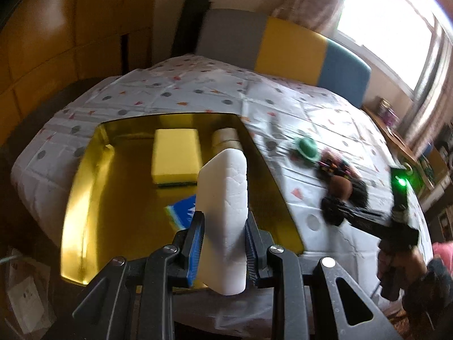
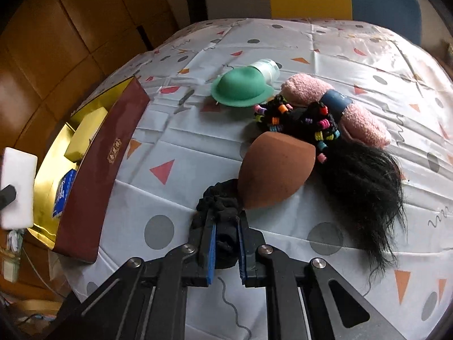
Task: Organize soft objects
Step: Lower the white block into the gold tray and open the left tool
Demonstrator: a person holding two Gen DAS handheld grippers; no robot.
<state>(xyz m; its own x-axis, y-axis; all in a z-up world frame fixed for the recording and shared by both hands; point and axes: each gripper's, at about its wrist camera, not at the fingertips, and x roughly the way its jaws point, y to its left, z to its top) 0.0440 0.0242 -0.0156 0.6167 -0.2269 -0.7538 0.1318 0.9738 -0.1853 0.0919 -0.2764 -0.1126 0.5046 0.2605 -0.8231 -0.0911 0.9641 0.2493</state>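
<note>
Two fingers of the left gripper clamp a white sponge block, long axis pointing up-frame over the gold box. Right gripper pinches a black scrunchie, its lower part hidden between the fingers.

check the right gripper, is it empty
No, the right gripper is shut on a black scrunchie beside the brown sponge.

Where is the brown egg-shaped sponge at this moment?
In the right wrist view the brown egg-shaped sponge lies on the tablecloth just ahead of the right gripper, touching the black scrunchie and beside the black hairpiece.
</note>
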